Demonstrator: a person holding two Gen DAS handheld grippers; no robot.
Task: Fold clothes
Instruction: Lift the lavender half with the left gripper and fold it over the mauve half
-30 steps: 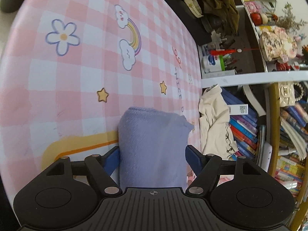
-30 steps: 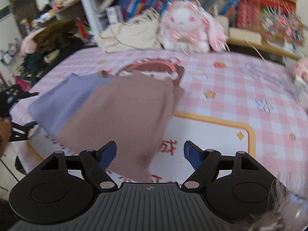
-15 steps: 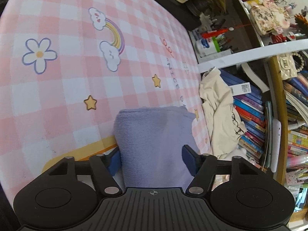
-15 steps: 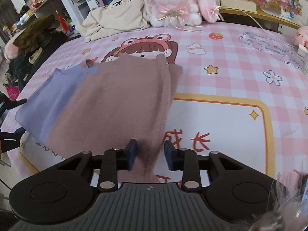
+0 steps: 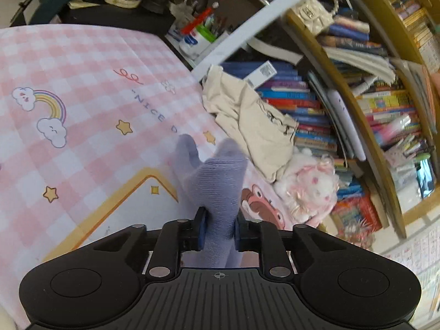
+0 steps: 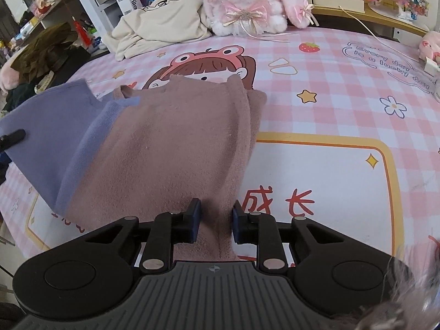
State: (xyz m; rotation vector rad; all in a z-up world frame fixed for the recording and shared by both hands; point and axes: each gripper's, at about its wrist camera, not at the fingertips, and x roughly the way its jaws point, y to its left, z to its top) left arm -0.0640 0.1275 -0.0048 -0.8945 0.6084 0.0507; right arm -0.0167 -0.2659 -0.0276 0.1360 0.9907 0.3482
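Two wrist views of a two-tone garment [image 6: 154,148] spread on a pink checked tablecloth [image 6: 330,88]. In the right wrist view we see the garment lying across the near left part of the table, its mauve-brown portion toward the middle and its lavender portion on the left, with the far edge overlapping a printed cartoon girl in a frog hat [image 6: 209,66]. The right gripper [image 6: 216,217] has its jaws closing, and the near hem of the brown portion is pinched between the blue pads. In the left wrist view we find the left gripper [image 5: 218,228] with its jaws likewise closing, the lavender cloth bunched between the pads and rising clear of the tablecloth in a blurred peak. At the left edge of the right wrist view a dark finger of the left gripper appears against the lavender fabric. Along the far edge of the table sit a cream cloth bag [image 6: 162,24] and, just right of it, a pink plush rabbit [image 6: 247,2]; bookshelves [image 5: 357,96] stand behind them.
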